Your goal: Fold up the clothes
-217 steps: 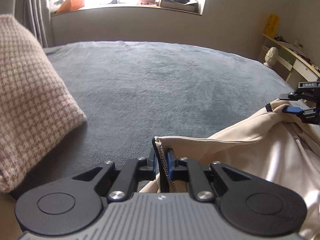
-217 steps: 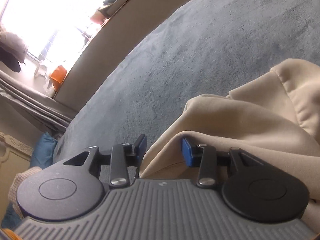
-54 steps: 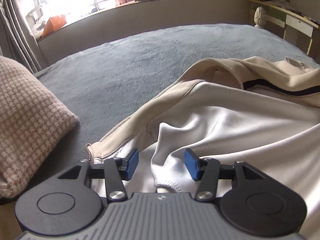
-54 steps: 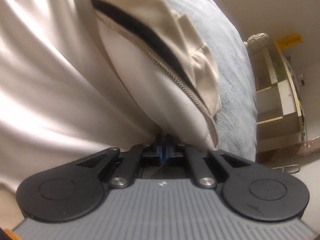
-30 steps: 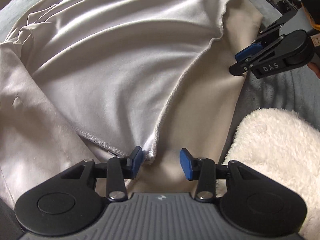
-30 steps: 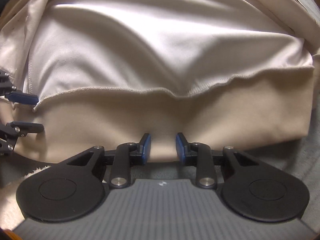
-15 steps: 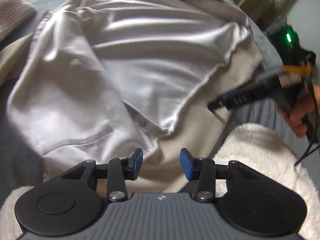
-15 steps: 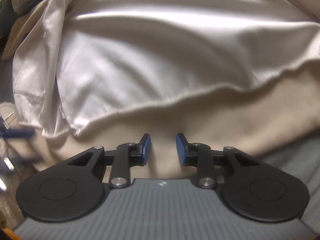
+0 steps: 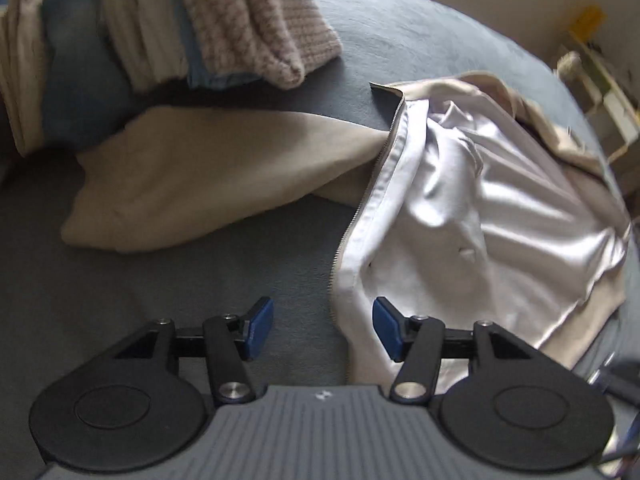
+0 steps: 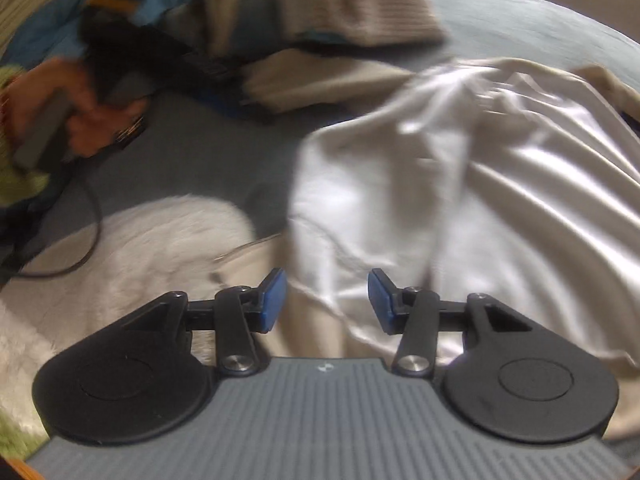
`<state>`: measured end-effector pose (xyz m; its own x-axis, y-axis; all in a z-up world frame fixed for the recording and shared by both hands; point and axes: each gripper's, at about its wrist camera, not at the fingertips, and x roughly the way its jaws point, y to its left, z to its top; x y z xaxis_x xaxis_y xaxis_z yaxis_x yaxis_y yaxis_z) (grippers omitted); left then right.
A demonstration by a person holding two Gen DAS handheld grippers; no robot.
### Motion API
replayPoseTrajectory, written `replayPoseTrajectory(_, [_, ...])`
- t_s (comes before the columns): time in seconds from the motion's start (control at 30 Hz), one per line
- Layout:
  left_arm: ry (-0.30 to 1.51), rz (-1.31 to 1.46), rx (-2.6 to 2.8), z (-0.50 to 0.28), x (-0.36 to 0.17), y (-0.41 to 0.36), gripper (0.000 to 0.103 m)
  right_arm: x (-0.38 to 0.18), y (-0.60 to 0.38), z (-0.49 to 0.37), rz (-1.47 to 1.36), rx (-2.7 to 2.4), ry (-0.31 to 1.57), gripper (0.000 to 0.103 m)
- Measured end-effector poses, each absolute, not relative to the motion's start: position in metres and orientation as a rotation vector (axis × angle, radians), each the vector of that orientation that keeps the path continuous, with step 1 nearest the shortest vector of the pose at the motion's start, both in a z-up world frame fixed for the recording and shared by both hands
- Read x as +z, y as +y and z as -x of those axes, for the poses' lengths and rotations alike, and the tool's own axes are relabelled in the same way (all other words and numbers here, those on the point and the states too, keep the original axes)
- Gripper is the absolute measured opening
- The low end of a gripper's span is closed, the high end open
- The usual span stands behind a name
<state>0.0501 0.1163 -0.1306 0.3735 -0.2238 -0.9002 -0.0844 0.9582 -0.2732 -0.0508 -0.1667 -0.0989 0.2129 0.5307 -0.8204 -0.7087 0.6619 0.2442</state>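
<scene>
A beige zip jacket lies inside out on the blue-grey bed cover, its shiny white lining up. One beige sleeve stretches out to the left. The zipper edge runs down toward my left gripper, which hovers above the cover with its jaws opening and nothing pressed between them. The lining's lower left part lies under my right gripper. Its jaws are opening too and grip nothing.
A pile of folded clothes with a pink knitted sweater sits at the far left of the bed. A white fluffy item lies at the near edge. A person's hand with a cable shows blurred at left. Shelves stand at right.
Both grippers have lifted off the jacket's hem and swung left, their jaws spreading wider. The left view now takes in the sleeve and the clothes pile.
</scene>
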Motion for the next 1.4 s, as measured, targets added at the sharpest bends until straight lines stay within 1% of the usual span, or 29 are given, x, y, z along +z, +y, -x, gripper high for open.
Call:
replayPoseTrajectory(0.2, [1.209,0.351,-0.123,-0.055,-0.154,0.108,0.058,-0.115,-0.119,0.076,0.412,1.02,1.035,0.046])
replayPoseTrajectory(0.37, [1.238,0.376,-0.142,-0.06,-0.166,0.109,0.058,-0.122,-0.095,0.08,0.529,1.083,1.006,0.046])
replayPoseTrajectory(0.5, [1.253,0.41,-0.134,-0.061,-0.175,0.113,0.058,-0.131,-0.075,0.083,0.594,1.131,0.983,0.044])
replayPoseTrajectory(0.53, [1.255,0.419,-0.132,-0.061,-0.177,0.114,0.058,-0.133,-0.07,0.084,0.609,1.141,0.979,0.043])
replayPoseTrajectory(0.57, [1.259,0.425,-0.13,-0.062,-0.179,0.115,0.058,-0.136,-0.065,0.084,0.624,1.152,0.975,0.037])
replayPoseTrajectory(0.6, [1.262,0.429,-0.129,-0.062,-0.181,0.116,0.058,-0.14,-0.064,0.082,0.612,1.157,0.99,0.026])
replayPoseTrajectory(0.67, [1.264,0.433,-0.13,-0.062,-0.181,0.117,0.058,-0.143,-0.065,0.077,0.561,1.16,1.013,0.015])
replayPoseTrajectory(0.7, [1.26,0.433,-0.131,-0.062,-0.18,0.117,0.058,-0.144,-0.066,0.075,0.536,1.162,1.024,0.014])
replayPoseTrajectory(0.77, [1.248,0.431,-0.134,-0.063,-0.176,0.117,0.058,-0.136,-0.074,0.071,0.48,1.136,1.012,0.009])
replayPoseTrajectory(0.8, [1.244,0.432,-0.128,-0.063,-0.175,0.117,0.058,-0.131,-0.079,0.069,0.443,1.114,1.002,0.008])
replayPoseTrajectory(0.97, [1.206,0.459,-0.061,-0.064,-0.159,0.119,0.058,-0.096,-0.154,0.044,0.162,0.881,0.952,0.006])
replayPoseTrajectory(1.13, [1.177,0.47,-0.06,-0.069,-0.147,0.105,0.058,-0.069,-0.292,0.029,-0.17,0.501,0.873,0.005])
replayPoseTrajectory(1.27, [1.183,0.419,-0.093,-0.076,-0.145,0.079,0.058,-0.088,-0.387,0.041,-0.43,0.215,0.863,0.005])
replayPoseTrajectory(1.4, [1.175,0.351,-0.125,-0.085,-0.141,0.05,0.058,-0.126,-0.43,0.059,-0.579,0.063,0.903,0.005])
